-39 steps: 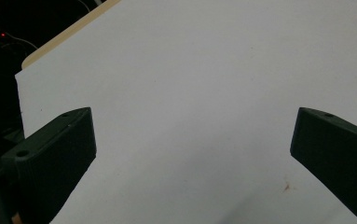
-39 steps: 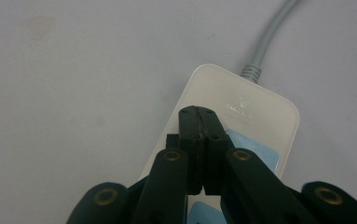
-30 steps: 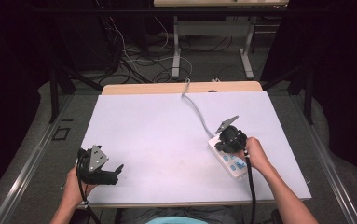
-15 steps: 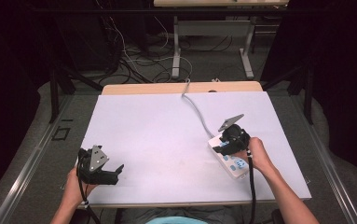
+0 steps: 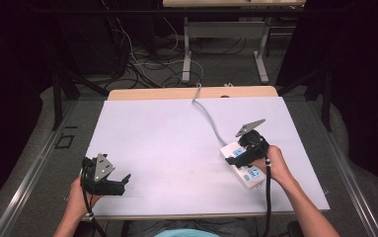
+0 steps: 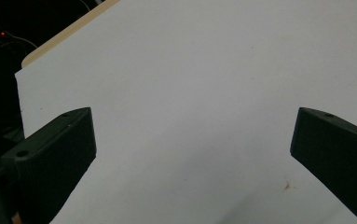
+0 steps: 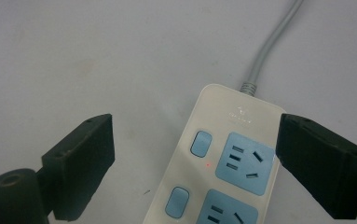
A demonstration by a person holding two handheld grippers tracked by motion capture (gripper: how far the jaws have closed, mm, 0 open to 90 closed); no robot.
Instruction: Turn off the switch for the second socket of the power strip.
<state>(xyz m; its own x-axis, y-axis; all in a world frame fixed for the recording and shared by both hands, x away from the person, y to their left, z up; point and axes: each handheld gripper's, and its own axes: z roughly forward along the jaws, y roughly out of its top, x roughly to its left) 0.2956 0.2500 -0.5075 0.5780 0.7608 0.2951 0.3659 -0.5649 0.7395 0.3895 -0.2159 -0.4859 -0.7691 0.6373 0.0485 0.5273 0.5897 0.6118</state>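
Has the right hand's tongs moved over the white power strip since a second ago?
Yes. The right tongs crept slightly left and toward the person along the white power strip.

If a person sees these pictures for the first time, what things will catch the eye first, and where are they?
The eye goes first to the white power strip with blue sockets, lying on the right part of the pale table, its grey cable running to the far edge. The right gripper hangs over it, fingers wide apart. The left gripper rests open at the near left corner, holding nothing.
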